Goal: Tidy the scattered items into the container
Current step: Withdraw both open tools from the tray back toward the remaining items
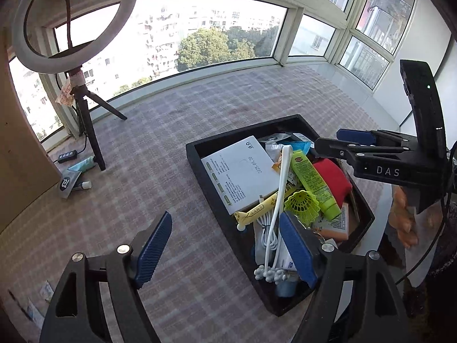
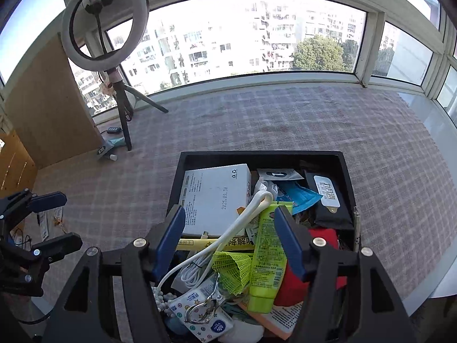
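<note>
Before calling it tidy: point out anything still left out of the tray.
A tube and a grey packet lie on the cloth by the tripod foot, far from the black tray.

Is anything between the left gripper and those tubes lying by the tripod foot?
Nothing visible blocks it. From the left gripper, whose jaws stand open and empty, only bare checked cloth runs to the tubes. They do lie against the tripod leg, which crowds them on one side.
</note>
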Tool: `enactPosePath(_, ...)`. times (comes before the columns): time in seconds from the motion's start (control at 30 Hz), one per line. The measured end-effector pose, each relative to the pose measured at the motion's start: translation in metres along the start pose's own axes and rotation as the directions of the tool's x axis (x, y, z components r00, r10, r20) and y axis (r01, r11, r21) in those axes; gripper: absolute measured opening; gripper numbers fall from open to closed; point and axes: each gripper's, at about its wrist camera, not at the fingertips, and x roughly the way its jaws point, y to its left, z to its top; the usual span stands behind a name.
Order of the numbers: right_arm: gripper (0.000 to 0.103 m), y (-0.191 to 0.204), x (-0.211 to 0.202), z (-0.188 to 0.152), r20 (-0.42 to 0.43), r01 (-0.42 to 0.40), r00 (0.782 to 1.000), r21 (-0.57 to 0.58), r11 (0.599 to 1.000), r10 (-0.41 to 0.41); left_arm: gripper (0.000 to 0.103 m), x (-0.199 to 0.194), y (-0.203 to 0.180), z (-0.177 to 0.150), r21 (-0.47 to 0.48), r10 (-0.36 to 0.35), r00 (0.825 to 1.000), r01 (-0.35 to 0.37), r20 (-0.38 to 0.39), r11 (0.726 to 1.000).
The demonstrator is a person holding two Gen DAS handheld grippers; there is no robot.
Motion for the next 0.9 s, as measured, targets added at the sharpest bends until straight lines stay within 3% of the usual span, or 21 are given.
enactPosePath(0.27, 0.064, 0.086, -0.008, -0.022, 0.032, -0.062, 0.997, -0.128, 0.99, 0.067, 0.083, -0.035, 0.066, -0.046, -0.134, 0.145, 0.989, -0.141, 0.02, 0.981)
enactPosePath(0.43, 0.067, 0.123, -0.009, -0.037, 0.049, -0.091, 0.994, -0.168, 0.982, 0.101, 0.083, -0.053, 0.106, -0.077, -0.256, 0.239, 0.971, -0.231, 0.001, 0.939)
enactPosePath(0.67, 0.067, 0.152, -0.001, -0.05, 0.037, -0.112, 0.992, -0.178, 0.978, 0.12, 0.083, -0.07, 0.148, -0.12, -0.403, 0.268, 0.963, -0.255, -0.026, 0.879)
enactPosePath(0.9, 0.067, 0.177, 0.005, -0.059, 0.017, -0.129, 0.991, -0.206, 0.97, 0.135, 0.083, -0.08, 0.158, -0.146, -0.428, 0.268, 0.963, -0.259, -0.04, 0.866)
